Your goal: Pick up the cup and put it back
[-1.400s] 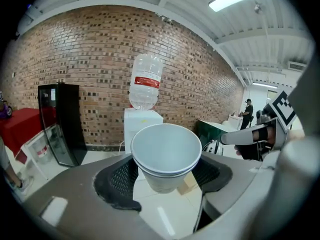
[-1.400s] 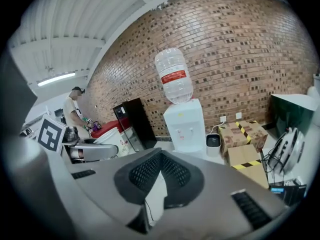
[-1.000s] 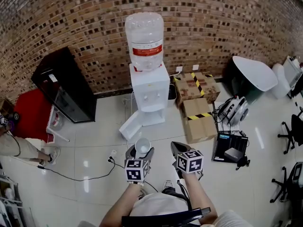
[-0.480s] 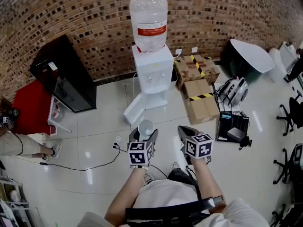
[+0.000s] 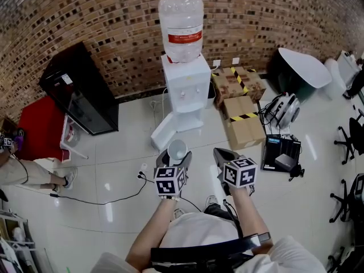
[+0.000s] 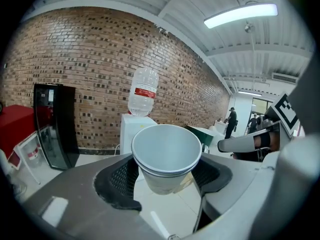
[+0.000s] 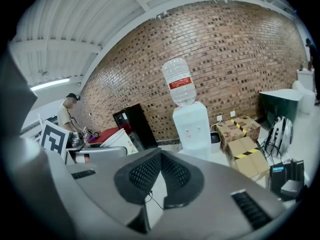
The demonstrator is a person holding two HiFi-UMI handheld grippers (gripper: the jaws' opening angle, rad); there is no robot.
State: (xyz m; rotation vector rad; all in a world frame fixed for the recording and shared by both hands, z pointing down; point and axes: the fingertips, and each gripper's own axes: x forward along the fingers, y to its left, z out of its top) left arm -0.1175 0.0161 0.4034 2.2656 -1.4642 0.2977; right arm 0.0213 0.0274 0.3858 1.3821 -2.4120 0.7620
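Head view is showing the whole room from above. The brick wall [image 5: 102, 16] is running across the far side, with the pale tiled floor [image 5: 125, 152] spreading out in front of it. A white water dispenser [image 5: 185, 84] is standing against that wall, carrying a big clear bottle [image 5: 182, 27]. A black cabinet [image 5: 79, 95] is sitting to its left and taped cardboard boxes [image 5: 244, 129] to its right.

Nearer in, the person is holding both tools out side by side, well short of the dispenser. The left gripper [image 5: 175, 153] is gripping a white paper cup [image 5: 177, 149]. In the left gripper view, its two dark pads are pressing the cup [image 6: 166, 154] from either side just under the rim. The jaws are standing fairly wide around it, and the cup is sitting upright, mouth up and empty. The right gripper [image 5: 223, 155] is hanging just beside it. In the right gripper view, its pads [image 7: 145, 171] are meeting at their tips with nothing between them.

As I'm judging it, the pick-up is done, since the cup is riding clear of every surface. The putting back is what is remaining. I can't tell from here exactly where the cup belongs, though the dispenser straight ahead looks the likely place.
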